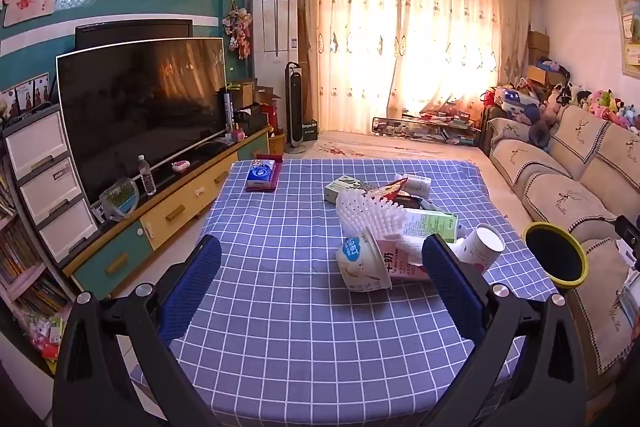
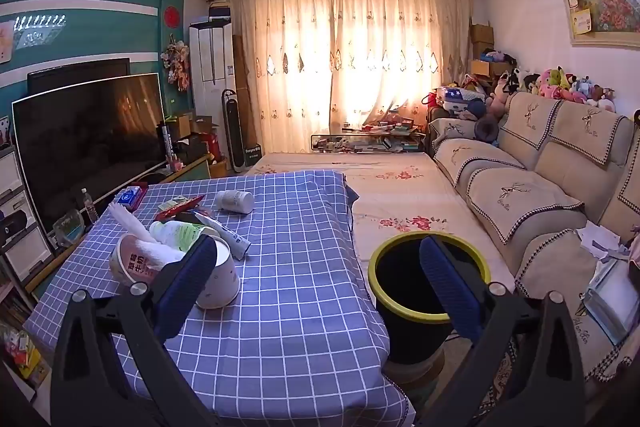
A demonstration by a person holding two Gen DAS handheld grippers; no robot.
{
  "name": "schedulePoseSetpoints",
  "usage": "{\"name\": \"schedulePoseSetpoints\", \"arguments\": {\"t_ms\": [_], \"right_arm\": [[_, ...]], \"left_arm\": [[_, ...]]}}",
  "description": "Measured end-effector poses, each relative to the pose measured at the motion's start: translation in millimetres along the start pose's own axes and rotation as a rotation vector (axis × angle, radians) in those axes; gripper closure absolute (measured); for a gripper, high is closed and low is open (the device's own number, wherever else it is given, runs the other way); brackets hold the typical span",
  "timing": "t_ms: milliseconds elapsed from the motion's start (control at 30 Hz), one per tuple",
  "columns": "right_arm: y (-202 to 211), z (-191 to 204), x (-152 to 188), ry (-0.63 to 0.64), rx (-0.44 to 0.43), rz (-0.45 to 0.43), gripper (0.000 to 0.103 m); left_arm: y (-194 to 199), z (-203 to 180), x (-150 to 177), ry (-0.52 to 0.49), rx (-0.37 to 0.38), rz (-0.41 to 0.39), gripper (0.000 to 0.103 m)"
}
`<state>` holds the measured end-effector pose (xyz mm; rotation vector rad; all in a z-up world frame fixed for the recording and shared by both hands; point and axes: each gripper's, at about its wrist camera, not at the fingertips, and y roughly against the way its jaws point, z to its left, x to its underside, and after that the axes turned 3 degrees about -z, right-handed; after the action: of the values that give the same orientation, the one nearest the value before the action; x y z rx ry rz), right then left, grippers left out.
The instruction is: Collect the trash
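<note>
both blue-padded tongs — left gripper (image 1: 322,259) and right gripper (image 2: 318,257) — gape wide, holding nothing; yellow-rimmed black plastic bin (image 2: 404,303) beside table shows only darkness inside.

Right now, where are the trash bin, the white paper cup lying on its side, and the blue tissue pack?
trash bin (image 2: 429,315): right wrist view, yellow rim, near side.
white paper cup (image 2: 224,277): right wrist view, outer wall.
blue tissue pack (image 1: 260,174): left wrist view, top face.

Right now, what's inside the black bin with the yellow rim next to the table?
The bin looks dark inside; no trash shows in the part visible. The right hand-held gripper, open, has one finger across the opening, so the bottom can't be seen.
</note>
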<state>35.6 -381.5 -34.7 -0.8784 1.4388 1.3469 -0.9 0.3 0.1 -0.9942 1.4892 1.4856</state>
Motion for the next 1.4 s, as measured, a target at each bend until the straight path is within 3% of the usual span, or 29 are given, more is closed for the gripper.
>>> {"name": "schedulePoseSetpoints", "arguments": {"t_ms": [1400], "right_arm": [[-4, 2, 9, -0.002, -0.002, 0.023, 0.006]], "left_arm": [[-7, -4, 5, -0.008, 0.012, 0.033, 0.004]]}}
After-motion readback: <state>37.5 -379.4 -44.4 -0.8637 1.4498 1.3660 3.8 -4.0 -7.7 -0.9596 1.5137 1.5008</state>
